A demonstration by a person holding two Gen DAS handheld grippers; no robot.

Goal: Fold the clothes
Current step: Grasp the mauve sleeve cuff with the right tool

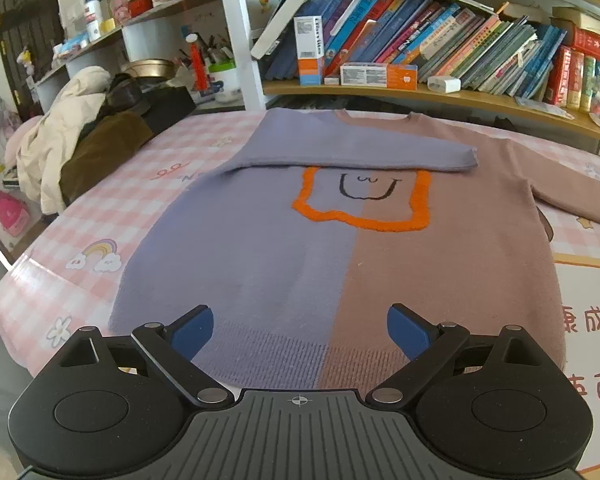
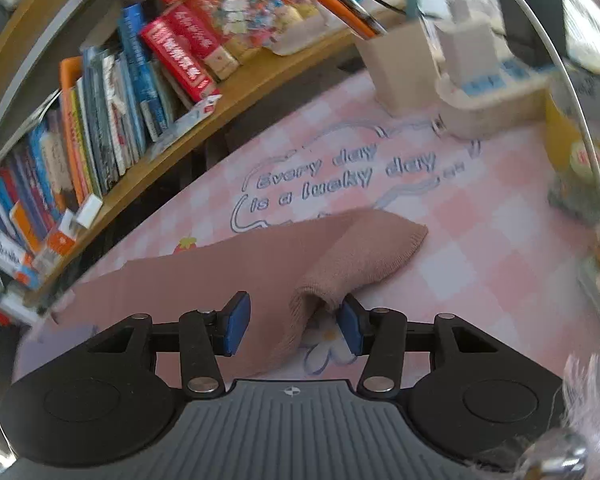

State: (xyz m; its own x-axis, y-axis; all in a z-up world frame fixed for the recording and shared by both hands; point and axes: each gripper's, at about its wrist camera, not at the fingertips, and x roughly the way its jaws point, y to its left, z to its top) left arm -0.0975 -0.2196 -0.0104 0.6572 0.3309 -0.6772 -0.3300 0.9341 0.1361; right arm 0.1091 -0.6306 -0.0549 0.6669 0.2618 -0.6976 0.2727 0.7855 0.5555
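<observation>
A half purple, half dusty-pink sweater (image 1: 300,260) with an orange-outlined face lies flat on the pink checked cloth (image 1: 100,216). Its purple sleeve (image 1: 360,148) is folded across the chest, while the pink sleeve (image 1: 572,184) stretches out to the right. My left gripper (image 1: 300,332) hovers open over the hem, holding nothing. In the right wrist view the pink sleeve (image 2: 340,256) is doubled back near its cuff. That fold sits between the blue pads of my right gripper (image 2: 294,328), close to the right pad (image 2: 350,326). The jaws stand wide apart.
A heap of cream and brown clothes (image 1: 72,148) lies at the left edge. Bookshelves (image 1: 420,52) run along the back. A white printed sheet (image 1: 588,320) lies to the sweater's right. Beige boxes (image 2: 404,68) and a yellow container (image 2: 572,148) stand beyond the sleeve.
</observation>
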